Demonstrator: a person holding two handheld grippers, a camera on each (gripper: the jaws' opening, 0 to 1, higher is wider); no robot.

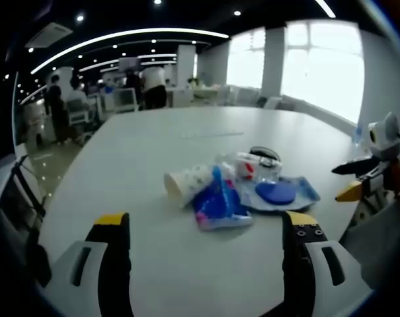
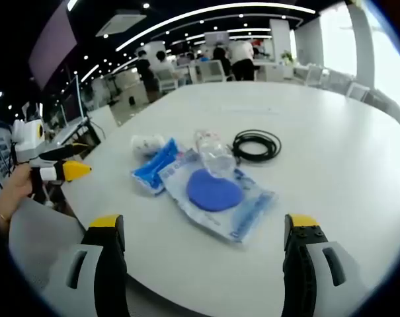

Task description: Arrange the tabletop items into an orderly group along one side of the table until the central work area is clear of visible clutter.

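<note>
Here the clutter sits bunched mid-desk (image 1: 153, 152): a paper cup (image 1: 186, 183) on its side, a blue packet (image 1: 217, 201), a clear bottle (image 2: 213, 153), a plastic bag with a blue disc (image 2: 216, 191) and a coiled black cable (image 2: 257, 144) just behind. Both the left gripper (image 1: 206, 247) and right gripper (image 2: 203, 254) hover short of the pile, fingers spread wide, holding nothing.

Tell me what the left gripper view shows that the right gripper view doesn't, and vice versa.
Left gripper view: the white paper cup's open mouth and the right claw. Right gripper view: the left claw, held by a hand. Both: white table, blue disc in clear pouch, blue packet, clear plastic bottle, black cable coil.
</note>
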